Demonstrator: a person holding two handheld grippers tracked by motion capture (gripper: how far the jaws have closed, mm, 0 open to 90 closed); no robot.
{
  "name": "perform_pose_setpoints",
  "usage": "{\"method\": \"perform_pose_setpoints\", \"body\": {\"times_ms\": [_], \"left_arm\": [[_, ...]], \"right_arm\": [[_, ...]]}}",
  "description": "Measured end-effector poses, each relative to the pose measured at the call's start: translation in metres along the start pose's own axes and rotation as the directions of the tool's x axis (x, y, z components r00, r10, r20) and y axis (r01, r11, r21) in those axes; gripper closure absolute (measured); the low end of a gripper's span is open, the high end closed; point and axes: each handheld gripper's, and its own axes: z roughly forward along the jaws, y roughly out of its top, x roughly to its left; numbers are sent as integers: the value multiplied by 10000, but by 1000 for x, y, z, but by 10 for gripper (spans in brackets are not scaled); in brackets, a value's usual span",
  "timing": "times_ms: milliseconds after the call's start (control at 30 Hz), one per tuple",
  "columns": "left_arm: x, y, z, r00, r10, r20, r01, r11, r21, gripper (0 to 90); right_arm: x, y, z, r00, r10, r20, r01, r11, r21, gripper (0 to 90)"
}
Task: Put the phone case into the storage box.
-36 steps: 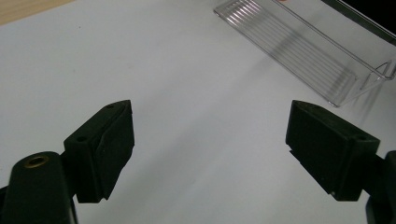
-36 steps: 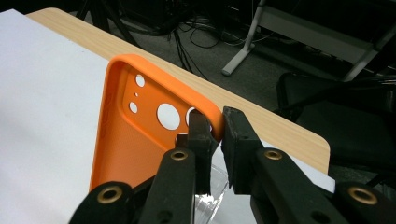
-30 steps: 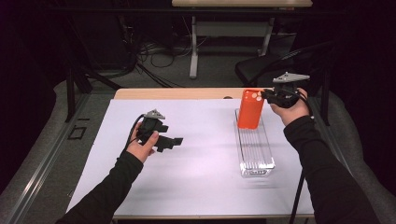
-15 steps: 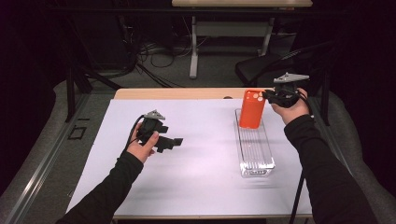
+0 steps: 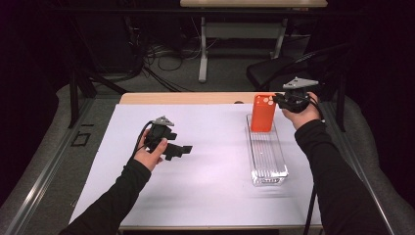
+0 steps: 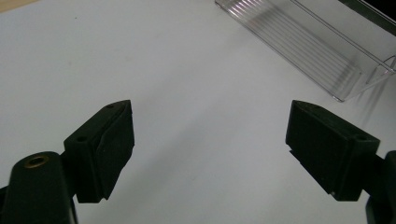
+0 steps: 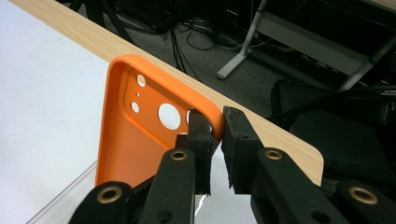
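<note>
Right gripper [image 5: 280, 101] is at the far right of the table [image 5: 205, 196], jaws clamped on the top corner of the orange phone case [image 5: 263, 113]. In the right gripper view one jaw sits inside the phone case [image 7: 140, 135], next to the camera cutouts, and the other sits outside the rim, so the case wall is pinched between them.

The case stands upright, long side vertical, over the far end of the clear tray [image 5: 266, 156]. Its lower edge looks to be inside the tray or touching it, but the high view is too coarse to confirm contact. The tray runs lengthwise away from the person on the right half of the white table top; a corner of the tray [image 6: 322, 56] shows in the left gripper view.

Left gripper [image 5: 178, 151] is at mid-left of the table, well apart from the tray and case. Jaws wide open, nothing between them, just bare white surface below. It is held low over the table, pointing toward the tray side.
</note>
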Motion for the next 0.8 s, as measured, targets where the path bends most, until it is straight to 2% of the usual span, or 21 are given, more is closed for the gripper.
{"method": "perform_pose_setpoints", "body": {"times_ms": [100,200,467,600,800], "left_arm": [[0,0,0,10000,-22,-12,22,10000,6,158],[0,0,0,10000,-35,-34,35,10000,4,158],[0,-1,2,10000,-7,-52,7,10000,73,158],[1,-2,2,10000,-33,-34,33,10000,53,158],[1,-2,2,10000,-28,-38,28,10000,60,158]], "right_arm": [[0,0,4,9996,-233,125,235,9996,-132,826],[0,-2,7,9996,-235,137,238,9994,-258,826],[3,-10,13,9959,-791,443,816,9949,-589,826],[3,-16,14,9946,-733,732,793,9934,-825,826],[4,-22,15,9943,-676,827,769,9905,-1140,826]]}}
